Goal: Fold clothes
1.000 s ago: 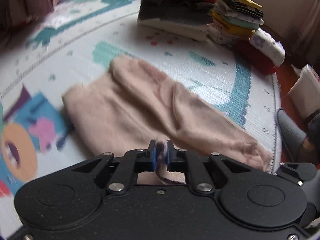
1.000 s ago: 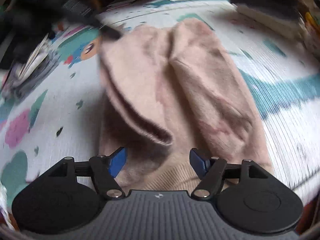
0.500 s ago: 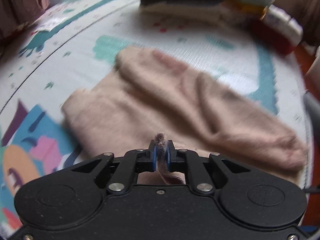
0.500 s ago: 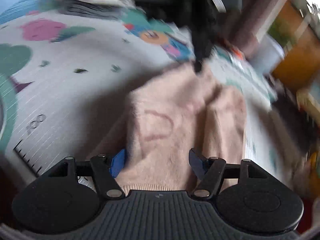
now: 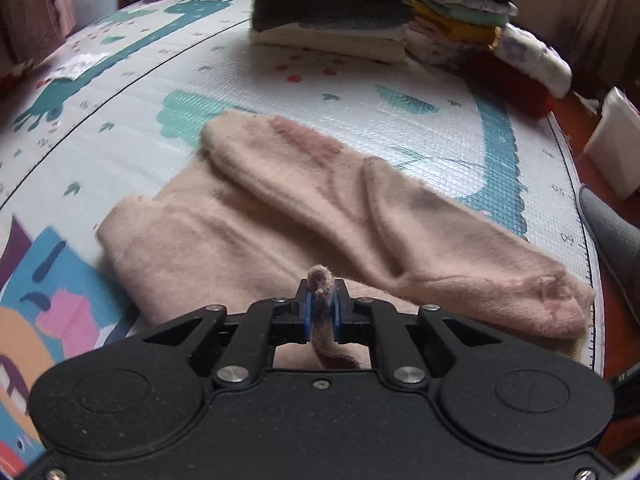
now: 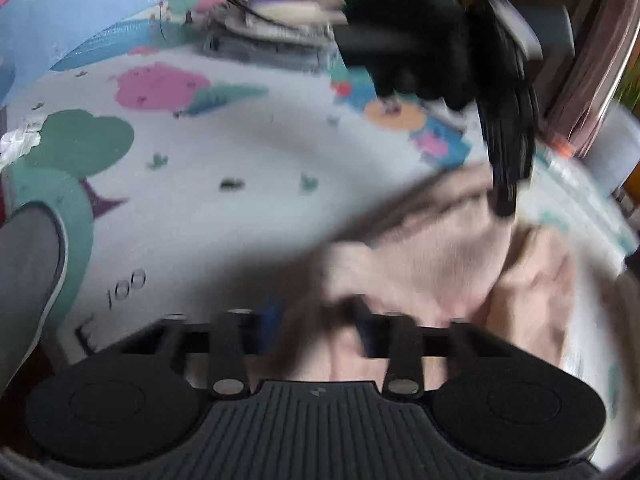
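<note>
A fuzzy pink sweater (image 5: 280, 208) lies folded on the printed play mat (image 5: 120, 92), one sleeve laid across its body. My left gripper (image 5: 321, 312) is shut on a pinch of its near edge, and a tuft sticks up between the blue pads. The right wrist view is blurred. In it my right gripper (image 6: 320, 332) is closing on the sweater's (image 6: 440, 264) near hem, and fabric fills the gap between its fingers. Across the sweater, the left gripper (image 6: 508, 140) points down into the cloth, held by a black-gloved hand (image 6: 420, 48).
Stacks of folded clothes (image 5: 340, 12) stand at the mat's far edge, with a red item (image 5: 512, 84) beside them. A grey slipper (image 5: 612, 224) lies off the mat's right edge. More piled things (image 6: 272, 28) sit on the mat's other side.
My right gripper has rolled and swung round to the sweater's hem, and its jaws have narrowed onto the fabric. The left gripper sank a little, still pinching the same edge.
</note>
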